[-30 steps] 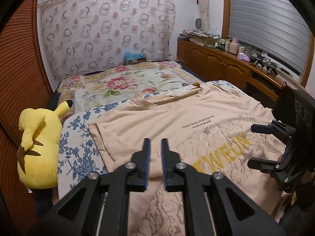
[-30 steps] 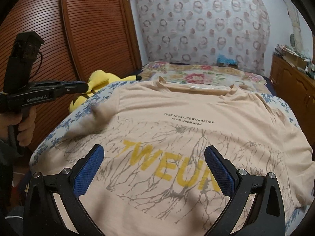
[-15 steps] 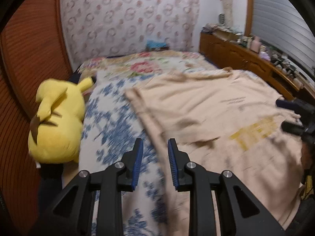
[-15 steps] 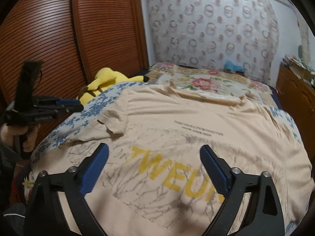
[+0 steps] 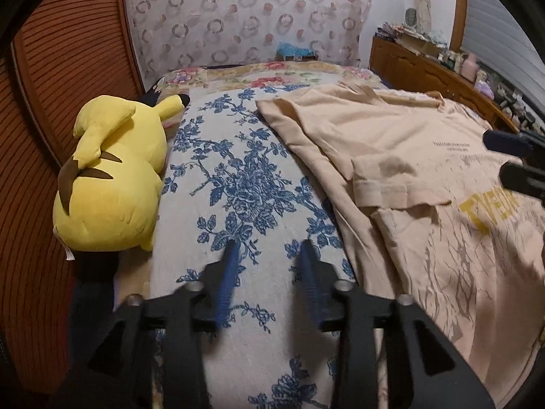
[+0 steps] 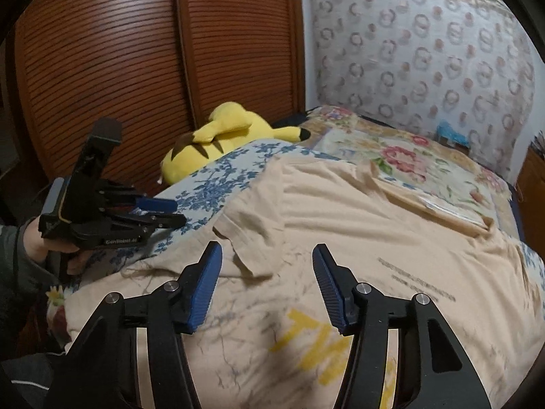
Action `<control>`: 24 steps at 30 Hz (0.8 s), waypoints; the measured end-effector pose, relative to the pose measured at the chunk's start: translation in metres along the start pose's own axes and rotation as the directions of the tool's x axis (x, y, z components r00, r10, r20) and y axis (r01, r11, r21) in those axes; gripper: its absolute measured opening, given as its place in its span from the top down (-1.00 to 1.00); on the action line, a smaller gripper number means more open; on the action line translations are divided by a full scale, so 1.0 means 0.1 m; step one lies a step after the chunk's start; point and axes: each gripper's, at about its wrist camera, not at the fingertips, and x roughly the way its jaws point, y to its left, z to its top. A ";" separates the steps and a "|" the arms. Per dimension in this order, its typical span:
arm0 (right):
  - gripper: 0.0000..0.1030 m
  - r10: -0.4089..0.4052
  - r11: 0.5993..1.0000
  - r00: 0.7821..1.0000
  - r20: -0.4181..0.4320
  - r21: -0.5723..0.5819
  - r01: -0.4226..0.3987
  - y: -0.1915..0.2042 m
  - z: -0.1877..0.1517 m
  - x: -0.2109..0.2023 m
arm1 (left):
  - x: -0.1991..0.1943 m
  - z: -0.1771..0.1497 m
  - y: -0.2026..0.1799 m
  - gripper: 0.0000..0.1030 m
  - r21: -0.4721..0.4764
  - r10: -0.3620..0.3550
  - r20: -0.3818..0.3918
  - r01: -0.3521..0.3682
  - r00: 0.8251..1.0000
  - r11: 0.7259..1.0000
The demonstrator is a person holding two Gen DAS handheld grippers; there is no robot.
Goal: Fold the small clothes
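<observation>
Bed (image 5: 238, 177), T-shirt (image 5: 425, 170) collar toward headboard

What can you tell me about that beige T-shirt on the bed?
The T-shirt is soft beige fabric with small dark lines of text on the chest, large yellow letters and grey crackle lines below. It lies face up, spread over the blue-flowered bedspread, lightly wrinkled. One short sleeve is folded inward onto the chest. No gripper holds it.

T-shirt (image 5: 391, 156) lies on bed (image 5: 238, 184), w/ plush toy (image 5: 109, 177) to its left by wardrobe doors (image 6: 119, 68); cabinet (image 5: 425, 68) right of bed.
</observation>
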 end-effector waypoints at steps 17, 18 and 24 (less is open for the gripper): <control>0.17 0.043 0.999 0.996 -0.078 -0.009 -0.043 -0.01 0.04 0.45 | 0.02 0.03 -0.06 -0.31 0.026 -0.029 -0.013 0.029 1.000 0.999; 0.17 0.049 0.999 0.996 -0.080 -0.014 -0.050 0.00 0.05 0.47 | 0.02 0.03 -0.06 -0.32 0.027 -0.029 -0.013 0.030 0.999 0.999; 0.44 0.100 0.994 0.990 -0.097 -0.036 -0.104 0.10 0.16 0.66 | 0.02 0.03 -0.06 -0.33 0.027 -0.027 -0.013 0.027 1.000 0.999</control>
